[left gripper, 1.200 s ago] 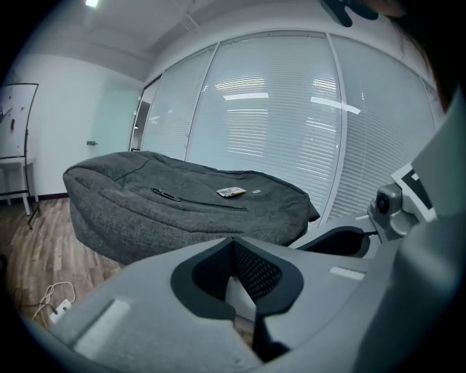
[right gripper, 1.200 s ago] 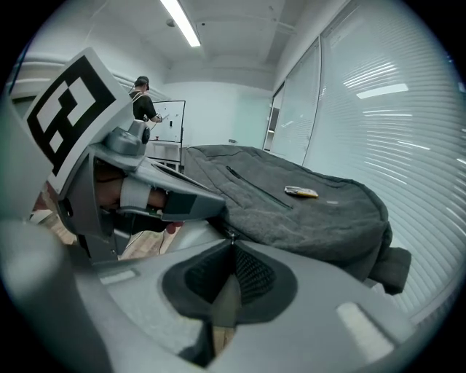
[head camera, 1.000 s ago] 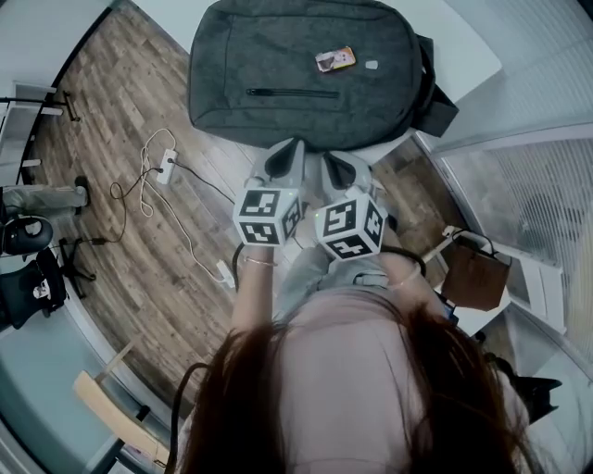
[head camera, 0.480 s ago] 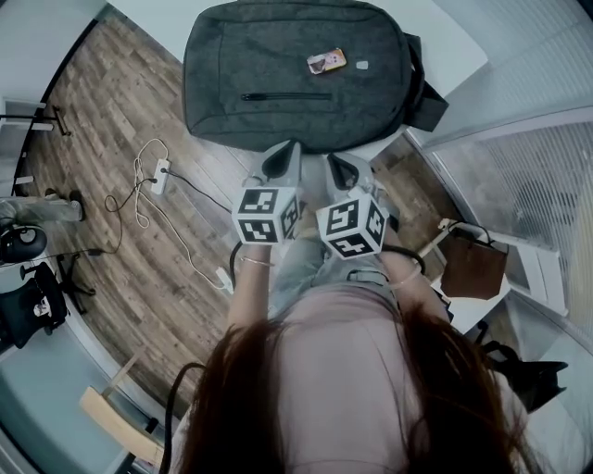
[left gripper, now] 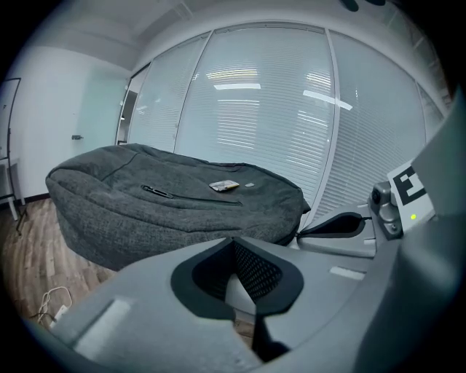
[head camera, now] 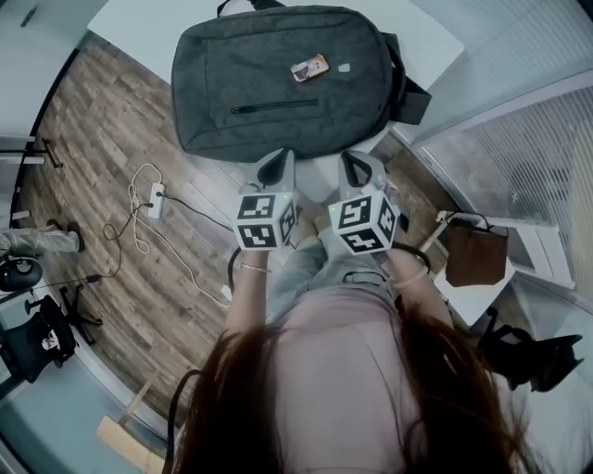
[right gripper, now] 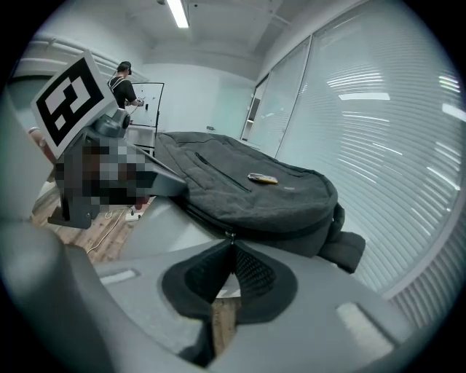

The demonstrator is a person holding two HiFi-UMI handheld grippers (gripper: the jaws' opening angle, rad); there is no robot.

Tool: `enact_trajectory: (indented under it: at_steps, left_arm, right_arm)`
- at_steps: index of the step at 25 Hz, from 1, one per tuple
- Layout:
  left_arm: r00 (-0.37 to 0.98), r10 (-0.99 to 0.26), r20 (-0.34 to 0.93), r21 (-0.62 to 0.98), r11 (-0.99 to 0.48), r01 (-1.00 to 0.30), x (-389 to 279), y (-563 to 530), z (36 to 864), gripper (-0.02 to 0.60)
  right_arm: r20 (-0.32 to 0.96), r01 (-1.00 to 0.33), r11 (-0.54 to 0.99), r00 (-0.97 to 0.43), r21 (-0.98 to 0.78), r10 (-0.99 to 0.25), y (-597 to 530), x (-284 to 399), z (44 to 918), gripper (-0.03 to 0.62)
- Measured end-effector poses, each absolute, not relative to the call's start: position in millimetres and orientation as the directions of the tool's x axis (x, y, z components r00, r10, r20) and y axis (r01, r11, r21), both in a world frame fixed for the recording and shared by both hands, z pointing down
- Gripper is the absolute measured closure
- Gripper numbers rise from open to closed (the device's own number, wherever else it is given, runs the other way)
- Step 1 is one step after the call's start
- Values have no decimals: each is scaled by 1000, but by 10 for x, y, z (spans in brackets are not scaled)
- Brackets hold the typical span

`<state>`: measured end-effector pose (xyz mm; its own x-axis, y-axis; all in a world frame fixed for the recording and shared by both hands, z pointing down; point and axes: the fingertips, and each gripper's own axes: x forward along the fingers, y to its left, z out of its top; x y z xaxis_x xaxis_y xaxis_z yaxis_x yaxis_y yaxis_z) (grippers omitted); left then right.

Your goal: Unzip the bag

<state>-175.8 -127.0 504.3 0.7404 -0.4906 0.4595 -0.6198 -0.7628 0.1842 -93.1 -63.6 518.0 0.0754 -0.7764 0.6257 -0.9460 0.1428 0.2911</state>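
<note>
Grey backpack (head camera: 278,83) lies flat on the white table (head camera: 148,28). Its front pocket zipper (head camera: 278,106) is closed, and a small card (head camera: 309,68) rests on top. We see the left gripper (head camera: 276,165) and right gripper (head camera: 356,165) hover side by side at the bag's near edge. Both sets of jaws are pressed together, with nothing between them. In the right gripper view the tips line up with a zipper pull (right gripper: 230,235) on the bag's side seam. We cannot tell whether they touch it.
</note>
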Motion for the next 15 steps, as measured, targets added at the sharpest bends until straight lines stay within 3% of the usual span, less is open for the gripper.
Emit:
enact_trajectory:
  at_steps: [15]
  left_arm:
    - [783, -404, 473, 210, -812, -545, -1731, -1221, 5035, 574]
  right_arm:
    - [580, -939, 8, 205, 343, -789, -582, -700, 5120, 583]
